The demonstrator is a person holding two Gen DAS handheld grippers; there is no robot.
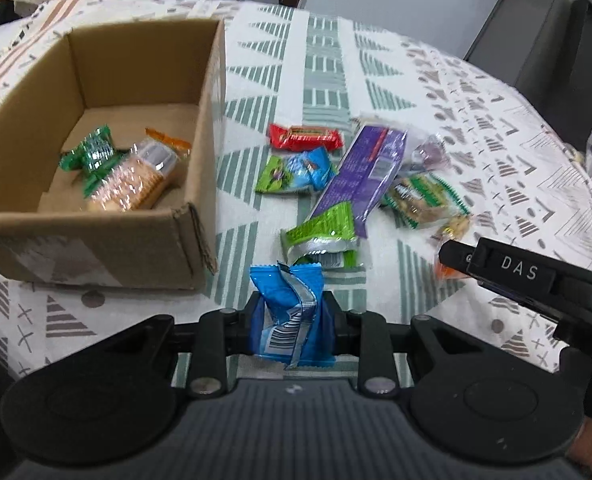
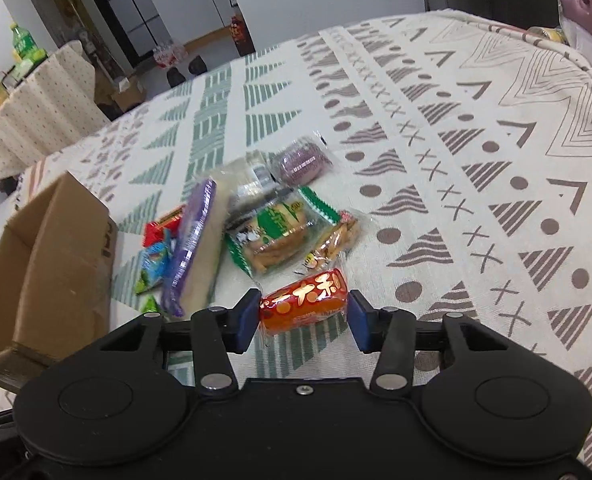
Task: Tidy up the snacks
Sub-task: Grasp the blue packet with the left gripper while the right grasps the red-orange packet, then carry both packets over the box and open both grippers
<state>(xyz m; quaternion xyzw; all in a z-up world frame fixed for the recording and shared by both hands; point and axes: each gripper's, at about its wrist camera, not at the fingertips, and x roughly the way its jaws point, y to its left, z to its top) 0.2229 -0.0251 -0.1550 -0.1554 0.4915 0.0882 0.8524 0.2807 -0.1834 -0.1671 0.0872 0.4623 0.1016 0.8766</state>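
My left gripper (image 1: 292,308) is shut on a blue snack packet (image 1: 290,320), which stands upright between the pads just right of the cardboard box (image 1: 96,240). Inside the box lie a green packet (image 1: 92,156) and a cracker pack (image 1: 136,180). My right gripper (image 2: 302,316) is shut on an orange-red packet (image 2: 304,300) held crosswise, low over the tablecloth near the snack pile. In the left wrist view the right gripper (image 1: 452,258) comes in from the right, and a bit of the orange-red packet (image 1: 446,271) shows under its tip.
Loose snacks lie right of the box: a red packet (image 1: 306,138), a blue-green packet (image 1: 296,172), a long purple pack (image 1: 368,168), a green packet (image 1: 320,232), a green cracker bag (image 2: 276,232) and a round purple snack (image 2: 302,162). The patterned tablecloth (image 2: 476,200) stretches to the right.
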